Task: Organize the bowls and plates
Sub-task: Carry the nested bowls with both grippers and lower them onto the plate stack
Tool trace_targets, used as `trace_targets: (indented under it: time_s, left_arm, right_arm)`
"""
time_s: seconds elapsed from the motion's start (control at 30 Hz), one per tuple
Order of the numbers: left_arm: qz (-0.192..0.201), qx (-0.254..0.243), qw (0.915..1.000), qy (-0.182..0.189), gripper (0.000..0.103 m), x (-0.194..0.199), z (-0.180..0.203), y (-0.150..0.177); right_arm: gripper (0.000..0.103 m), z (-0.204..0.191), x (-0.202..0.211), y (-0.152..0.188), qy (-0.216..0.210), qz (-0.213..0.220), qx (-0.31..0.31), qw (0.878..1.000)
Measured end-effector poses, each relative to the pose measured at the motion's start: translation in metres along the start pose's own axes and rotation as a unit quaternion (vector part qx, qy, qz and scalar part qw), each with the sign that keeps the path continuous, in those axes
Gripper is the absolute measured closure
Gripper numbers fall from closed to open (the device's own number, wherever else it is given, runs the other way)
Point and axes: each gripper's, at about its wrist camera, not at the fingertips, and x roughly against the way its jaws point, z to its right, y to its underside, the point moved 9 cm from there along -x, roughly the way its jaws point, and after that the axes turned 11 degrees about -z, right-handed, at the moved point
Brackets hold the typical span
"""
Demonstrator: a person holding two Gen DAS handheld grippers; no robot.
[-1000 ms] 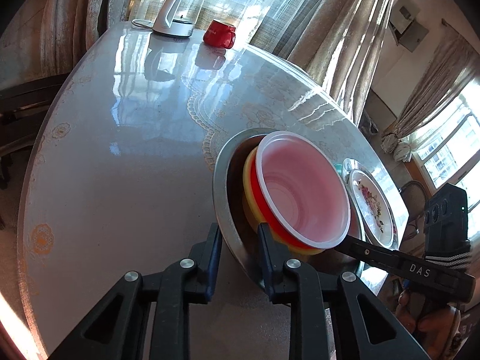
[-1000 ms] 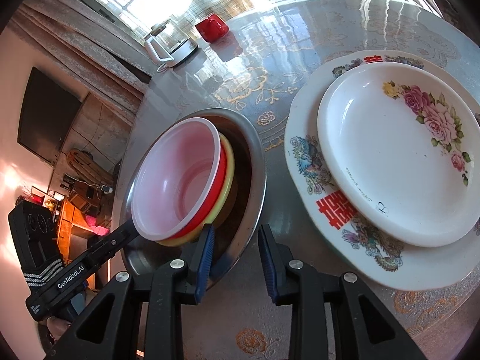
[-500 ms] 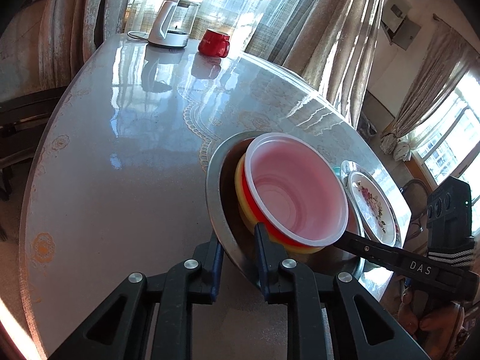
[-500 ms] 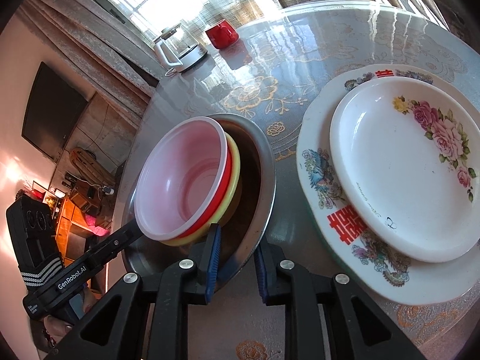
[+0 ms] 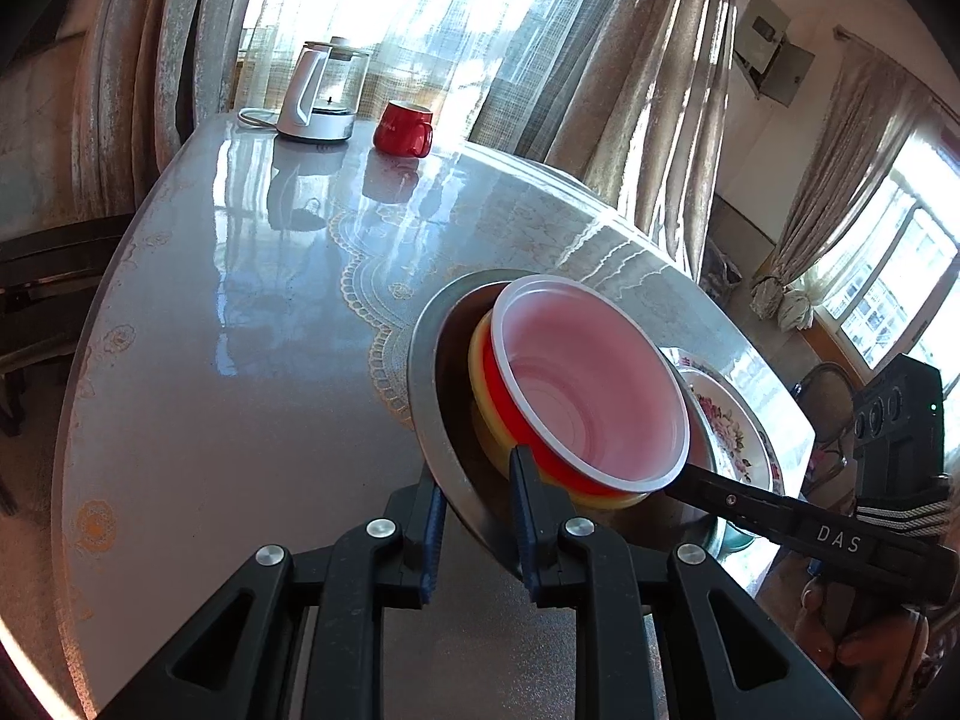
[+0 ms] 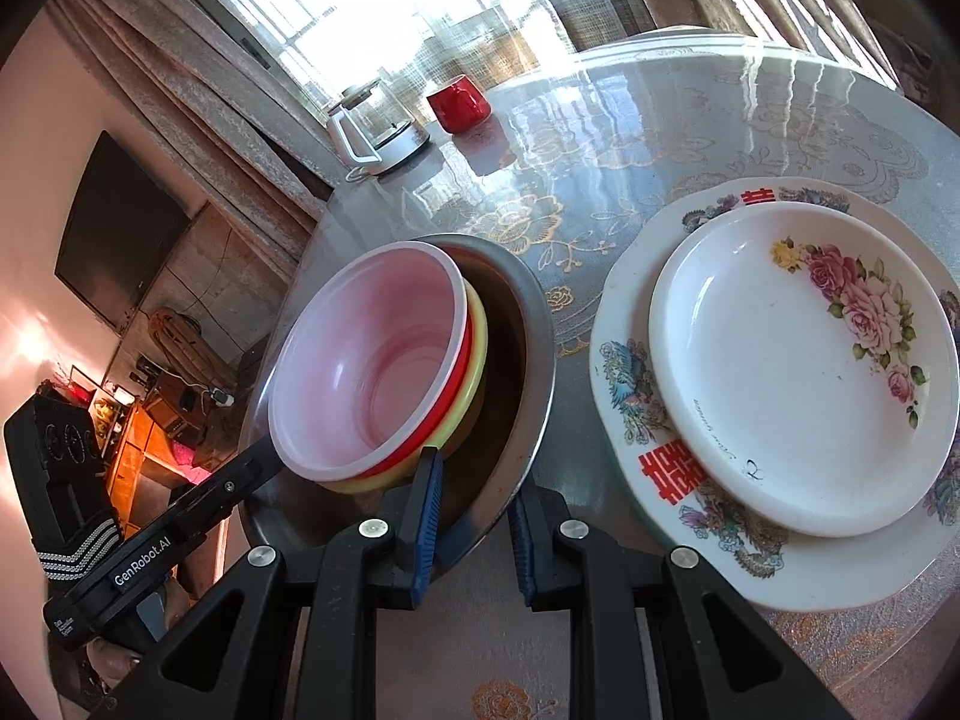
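A steel basin [image 5: 429, 396] [image 6: 534, 372] holds a nested stack: a pink bowl [image 5: 588, 396] [image 6: 372, 360] in a red bowl [image 5: 510, 414] in a yellow bowl [image 5: 480, 396]. My left gripper [image 5: 474, 504] is shut on the basin's near rim, one finger inside and one outside. My right gripper [image 6: 474, 510] is shut on the opposite rim the same way. The basin looks lifted off the table. A small floral plate [image 6: 798, 360] lies on a larger patterned plate [image 6: 624, 372] to the right.
A round glossy table [image 5: 240, 324] has a glass kettle [image 5: 318, 96] and a red mug [image 5: 405, 129] at its far edge. Curtains and windows stand behind. Chairs stand at the left. Bare tabletop lies left of the basin.
Both grippers closed onto the basin's rim. The basin with its bowls has risen and tilted slightly, and both views have pulled back and up.
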Motion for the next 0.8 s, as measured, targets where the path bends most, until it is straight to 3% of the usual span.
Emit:
trace_targets:
  time_s: [0.37, 0.8]
  left_arm:
    - [0.024, -0.053, 0.998, 0.024, 0.082, 0.002, 0.052, -0.031]
    - [0.023, -0.102, 0.9923, 0.067, 0.082, -0.03, 0.132, -0.048]
  right_arm:
    - [0.082, 0.018, 0.045, -0.011, 0.009, 0.053, -0.015, 0.998]
    - [0.082, 0.074, 0.1, -0.016, 0.048, 0.11, -0.062, 0.991]
